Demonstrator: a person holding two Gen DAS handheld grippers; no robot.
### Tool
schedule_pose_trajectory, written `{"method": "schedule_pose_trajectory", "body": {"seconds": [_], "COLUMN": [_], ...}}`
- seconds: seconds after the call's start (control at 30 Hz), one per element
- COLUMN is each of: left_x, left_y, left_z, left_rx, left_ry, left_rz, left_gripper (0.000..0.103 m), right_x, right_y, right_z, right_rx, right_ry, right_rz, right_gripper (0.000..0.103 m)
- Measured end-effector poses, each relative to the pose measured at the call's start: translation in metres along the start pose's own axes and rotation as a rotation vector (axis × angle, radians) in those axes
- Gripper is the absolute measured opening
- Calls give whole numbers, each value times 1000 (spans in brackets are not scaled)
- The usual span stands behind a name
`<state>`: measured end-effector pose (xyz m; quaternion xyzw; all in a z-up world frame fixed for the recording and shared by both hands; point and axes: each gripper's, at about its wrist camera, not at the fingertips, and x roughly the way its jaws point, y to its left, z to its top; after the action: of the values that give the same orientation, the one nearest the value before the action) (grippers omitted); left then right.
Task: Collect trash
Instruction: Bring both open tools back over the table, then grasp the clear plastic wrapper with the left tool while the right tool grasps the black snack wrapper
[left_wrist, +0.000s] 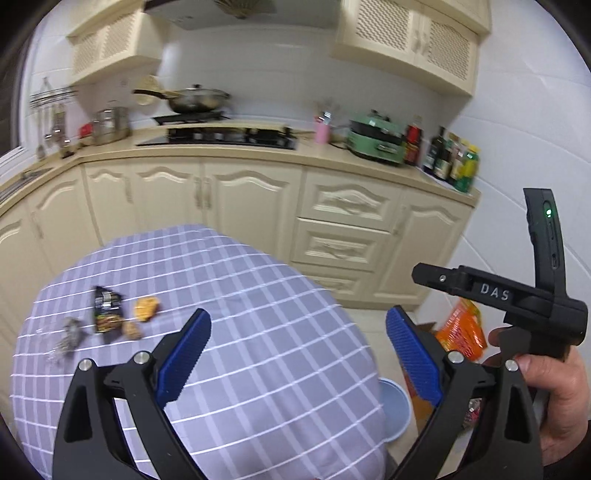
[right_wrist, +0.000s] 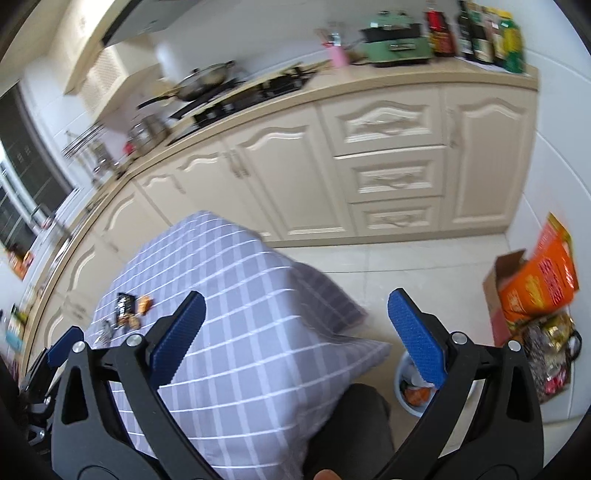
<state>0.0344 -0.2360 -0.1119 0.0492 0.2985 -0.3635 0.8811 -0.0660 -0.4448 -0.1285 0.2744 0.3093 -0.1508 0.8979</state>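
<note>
Both claws hang over the table (left_wrist: 258, 280) with its lilac checked cloth, and neither one has anything in it. The left gripper (left_wrist: 298, 354) is spread wide, its blue pads (left_wrist: 184, 354) far apart above the near part of the cloth. The right gripper (right_wrist: 295, 334) is just as wide open, half over the table's right edge and half over the floor.

The trash sits together on the far left part of the table: a dark snack wrapper (left_wrist: 107, 308), an orange scrap (left_wrist: 146, 308) just beside it, a brownish bit (left_wrist: 132, 329) touching the wrapper's lower corner, and a crumpled clear wrapper (left_wrist: 66, 338) further left.

On the floor off the table's right edge stands a pale blue bin (right_wrist: 404, 387) with orange litter inside; beyond it an orange bag (right_wrist: 535, 284) leans in a cardboard box (right_wrist: 496, 288)
</note>
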Motion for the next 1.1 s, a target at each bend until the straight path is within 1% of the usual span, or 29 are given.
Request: {"method": "schedule_pose_trajectory", "body": {"seconds": [0.3, 0.5, 0.63, 0.7, 0.77, 0.9, 1.0, 1.1], "left_x": [-38, -58, -63, -64, -61, -45, -25, -7], "left_y": [81, 130, 158, 171, 188, 216, 239, 252], "left_z": [-8, -15, -23, -28, -34, -42, -45, -47], "left_rx": [-93, -146, -161, -170, -186, -197, -195, -185], "left_ry": [-56, -81, -77, -70, -57, -23, 16, 42], "left_rz": [159, 263, 332, 354, 390, 434, 466, 483], "left_gripper": [94, 94, 94, 94, 94, 94, 94, 94], "right_x": [24, 47, 63, 73, 83, 100, 115, 133], "right_y": [85, 129, 154, 167, 178, 195, 206, 216], "right_z": [0, -8, -14, -17, -20, -26, -30, -32], "right_rx": [-165, -247, -295, -316, -334, -363, -383, -397], "right_ry": [37, 77, 105, 123, 141, 177, 204, 233], "right_rz": [98, 156, 182, 194, 204, 222, 230, 242], "right_gripper": [97, 97, 97, 97, 97, 97, 97, 97]}}
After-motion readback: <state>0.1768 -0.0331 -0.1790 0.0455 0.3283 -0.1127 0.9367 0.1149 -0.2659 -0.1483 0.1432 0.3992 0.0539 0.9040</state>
